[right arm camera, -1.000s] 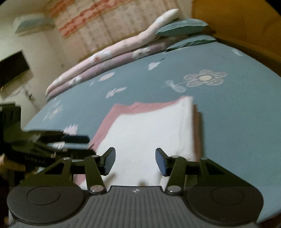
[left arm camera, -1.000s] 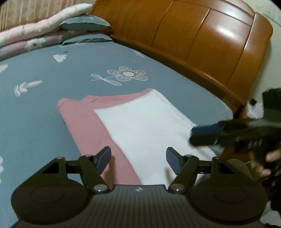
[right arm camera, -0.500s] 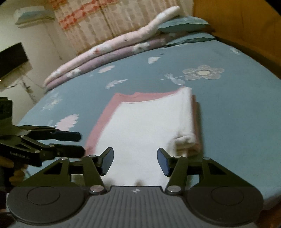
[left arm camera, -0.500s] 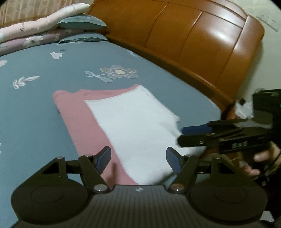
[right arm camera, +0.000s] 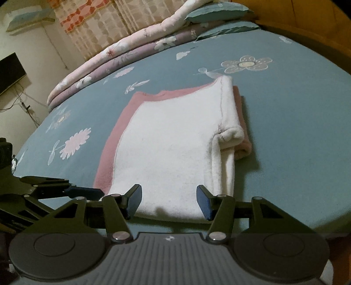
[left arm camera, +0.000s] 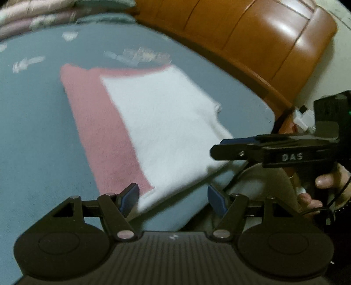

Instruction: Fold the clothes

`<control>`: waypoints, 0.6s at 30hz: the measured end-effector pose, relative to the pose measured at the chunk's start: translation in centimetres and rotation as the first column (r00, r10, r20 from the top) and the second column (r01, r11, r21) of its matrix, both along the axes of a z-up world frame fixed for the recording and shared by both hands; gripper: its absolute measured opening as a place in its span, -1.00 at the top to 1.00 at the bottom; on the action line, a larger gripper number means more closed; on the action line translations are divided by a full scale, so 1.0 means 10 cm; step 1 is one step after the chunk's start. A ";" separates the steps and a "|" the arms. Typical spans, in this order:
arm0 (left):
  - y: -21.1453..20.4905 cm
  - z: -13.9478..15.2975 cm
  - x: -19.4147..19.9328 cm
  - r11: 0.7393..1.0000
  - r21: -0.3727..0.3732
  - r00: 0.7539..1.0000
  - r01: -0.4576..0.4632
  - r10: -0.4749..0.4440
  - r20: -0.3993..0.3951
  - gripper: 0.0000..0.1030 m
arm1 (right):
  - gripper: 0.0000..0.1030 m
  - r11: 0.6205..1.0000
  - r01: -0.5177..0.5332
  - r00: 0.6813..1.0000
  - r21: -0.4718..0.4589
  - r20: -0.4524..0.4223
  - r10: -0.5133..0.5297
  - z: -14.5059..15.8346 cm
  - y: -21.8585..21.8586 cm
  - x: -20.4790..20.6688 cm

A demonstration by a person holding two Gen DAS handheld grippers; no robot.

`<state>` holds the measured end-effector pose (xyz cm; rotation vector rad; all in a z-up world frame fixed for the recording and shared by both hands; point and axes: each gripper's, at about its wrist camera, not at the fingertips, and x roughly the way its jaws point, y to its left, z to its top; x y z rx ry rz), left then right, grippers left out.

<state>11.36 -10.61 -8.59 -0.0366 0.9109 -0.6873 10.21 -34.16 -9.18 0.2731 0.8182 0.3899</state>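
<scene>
A folded pink and white garment [left arm camera: 153, 131] [right arm camera: 175, 140] lies flat on the blue flowered bed sheet [left arm camera: 33, 131] [right arm camera: 296, 109], near its front edge. White cloth covers most of the top, with a pink strip showing along the left side. My left gripper [left arm camera: 173, 197] stands open just in front of the garment's near edge, nothing between its fingers. My right gripper [right arm camera: 168, 200] is open too, close to the near white edge. In the left wrist view the right gripper [left arm camera: 232, 146] shows side-on, held by a hand [left arm camera: 324, 186].
A glossy wooden headboard [left arm camera: 252, 39] runs along the bed's right side. Rolled floral quilts [right arm camera: 131, 52] and teal pillows [right arm camera: 219, 11] lie at the far end. A curtain [right arm camera: 96, 24] and a dark screen [right arm camera: 9, 70] stand beyond the bed.
Both grippers have drawn back toward the front edge of the bed, away from the garment. The folded garment lies where it was. Both stay open.
</scene>
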 end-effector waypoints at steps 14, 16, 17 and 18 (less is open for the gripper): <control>-0.19 -0.04 -0.14 0.998 0.063 1.000 0.027 -0.027 -0.003 -0.34 | -0.23 1.000 0.011 1.000 0.003 0.006 -0.011 0.01 0.00 -0.02; -0.19 0.02 -0.16 0.997 0.071 1.000 0.018 -0.020 0.019 -0.34 | -0.23 1.000 0.018 1.000 0.022 -0.001 -0.018 -0.01 -0.03 -0.04; -0.19 0.05 -0.17 0.997 0.075 0.999 0.014 -0.017 0.030 -0.34 | -0.23 1.000 0.019 1.000 0.021 0.008 -0.019 0.02 -0.03 -0.05; -0.19 0.08 -0.18 0.997 0.079 0.999 0.010 -0.013 0.041 -0.35 | -0.23 1.000 0.020 1.000 0.020 0.017 -0.020 0.05 -0.03 -0.07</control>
